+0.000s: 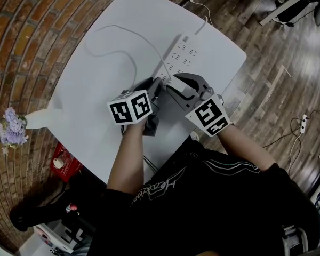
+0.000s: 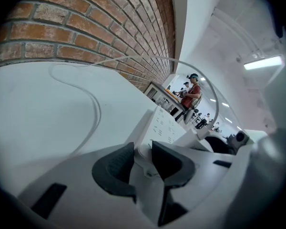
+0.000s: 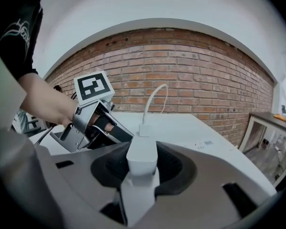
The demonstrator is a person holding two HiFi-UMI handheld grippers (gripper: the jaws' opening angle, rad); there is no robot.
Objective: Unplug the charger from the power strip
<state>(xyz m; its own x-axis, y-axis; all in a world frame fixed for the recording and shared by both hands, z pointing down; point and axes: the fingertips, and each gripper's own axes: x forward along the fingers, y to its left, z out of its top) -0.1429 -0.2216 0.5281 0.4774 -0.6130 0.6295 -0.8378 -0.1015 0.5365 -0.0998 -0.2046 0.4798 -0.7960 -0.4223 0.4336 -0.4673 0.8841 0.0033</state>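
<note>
A white power strip [image 1: 184,55] lies on the white table [image 1: 96,116], running away from me. My left gripper [image 1: 154,87] is shut on its near end; in the left gripper view the strip [image 2: 164,125] sits between the dark pads [image 2: 115,168]. My right gripper [image 1: 176,85] is shut on the white charger [image 3: 142,154], which stands at the strip's near end [image 2: 206,130]. Its prongs are hidden. The charger's cable [image 3: 152,99] rises from its top and loops left across the table [image 1: 104,33]. The two grippers sit close together, the left gripper [image 3: 119,132] showing in the right gripper view.
The strip's own cord [image 1: 200,7] leaves over the far table edge. A brick wall [image 3: 181,80] backs the table. Purple flowers [image 1: 10,128] and a red object [image 1: 61,161] lie on the brick floor at left. Wood flooring [image 1: 277,63] runs along the right.
</note>
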